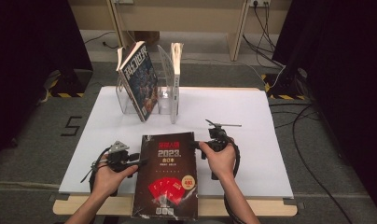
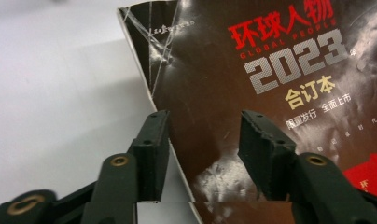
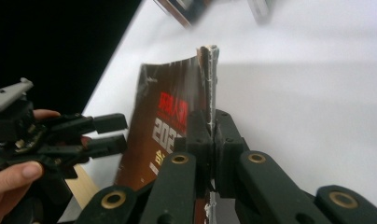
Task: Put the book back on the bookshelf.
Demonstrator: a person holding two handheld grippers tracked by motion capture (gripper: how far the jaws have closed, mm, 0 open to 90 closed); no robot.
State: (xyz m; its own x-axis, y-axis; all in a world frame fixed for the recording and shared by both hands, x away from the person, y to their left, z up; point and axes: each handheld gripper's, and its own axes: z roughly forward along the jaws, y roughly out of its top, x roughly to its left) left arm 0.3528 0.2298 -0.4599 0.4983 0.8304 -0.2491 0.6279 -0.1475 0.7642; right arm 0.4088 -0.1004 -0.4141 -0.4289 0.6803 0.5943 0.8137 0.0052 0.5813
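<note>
The right gripper (image 3: 209, 135) is clamped on the right edge of the magazine (image 1: 165, 175), pages pinched between its pads and that edge raised off the table (image 1: 252, 140). The left gripper (image 2: 203, 140) has its jaws spread at the magazine's left edge, one on either side of it, pads clear of the cover. The magazine lies at the near edge of the white table, between the two hands; its dark cover reads "环球人物", "GLOBAL PEOPLE", "2023" and "合订本". Farther back, a clear rack (image 1: 163, 91) holds a book (image 1: 139, 79) titled "科幻世界", leaning, and another book (image 1: 176, 79) upright.
</note>
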